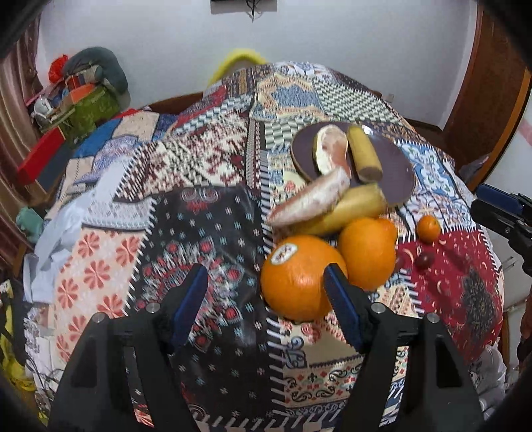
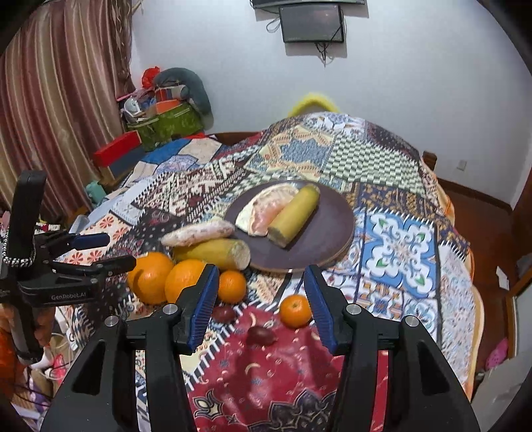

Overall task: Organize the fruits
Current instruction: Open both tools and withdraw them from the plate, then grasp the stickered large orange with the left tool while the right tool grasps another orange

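Observation:
A dark round plate [image 2: 319,239] on the patchwork cloth holds a pomelo segment [image 2: 266,209] and a banana piece [image 2: 294,212]. Beside its near-left rim lie another pomelo segment [image 2: 199,232] and banana piece [image 2: 216,254]. Nearer are two large oranges [image 2: 151,279] [image 2: 184,280], two mandarins [image 2: 231,286] [image 2: 295,310] and two dark red fruits [image 2: 261,335]. My right gripper [image 2: 260,270] hangs open above the mandarins and holds nothing. My left gripper [image 1: 266,269] is open and empty. The stickered orange [image 1: 296,275] sits just beyond its right finger, next to the other orange [image 1: 367,252].
The patchwork cloth [image 1: 206,186] covers the whole table, with crumpled white paper [image 1: 63,226] at its left edge. Boxes and bags [image 2: 159,113] are piled at the back left by a striped curtain. A screen [image 2: 312,23] hangs on the wall.

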